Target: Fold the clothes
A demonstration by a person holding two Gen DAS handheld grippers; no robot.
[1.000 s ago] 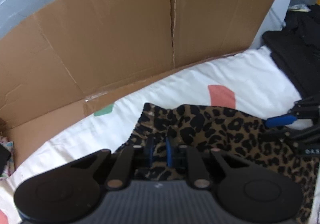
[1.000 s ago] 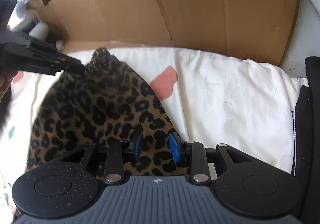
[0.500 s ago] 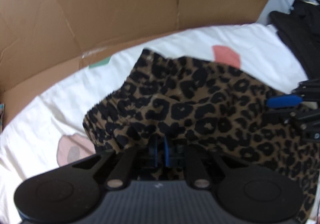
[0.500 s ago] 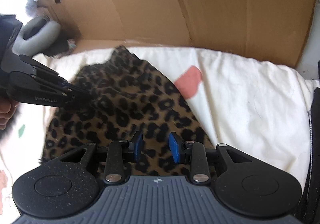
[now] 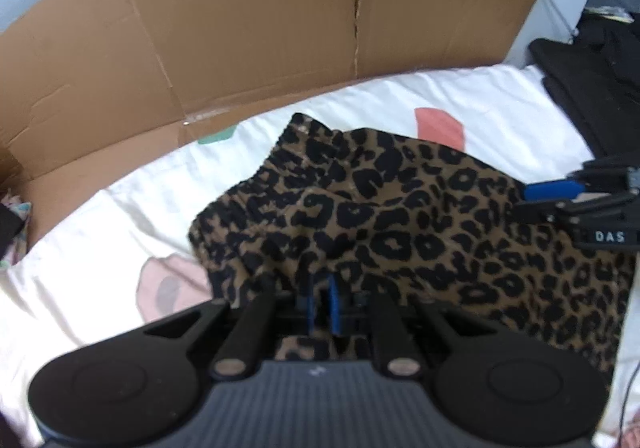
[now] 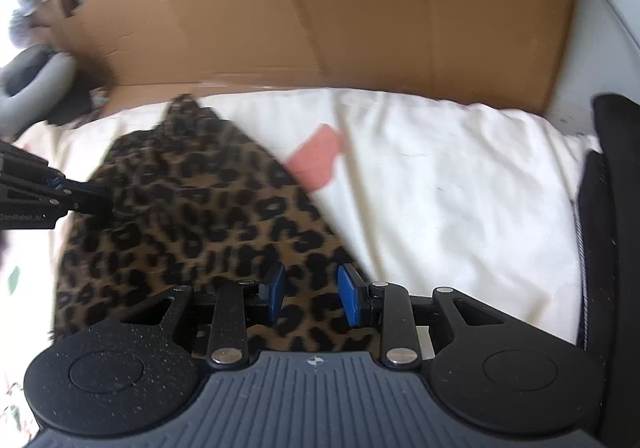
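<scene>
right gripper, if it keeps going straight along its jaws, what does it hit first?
Most likely the leopard-print fabric garment: the right gripper has its jaws apart, angled down over the garment's near edge on the white patterned bedsheet. Depth is unclear; contact cannot be judged.

Leopard-print garment (image 5: 400, 224) lies on white bedsheet (image 5: 500, 115).

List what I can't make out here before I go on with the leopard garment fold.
- Left claw: its body hides the pad tips, so whether it pinches the leopard garment stays unclear in the left wrist view.
- Garment's near hem: covered by both claw bodies.
- Right wrist view: motion blur smears the cardboard and the print.
- Black clothes: cut off by the frame edge.
</scene>
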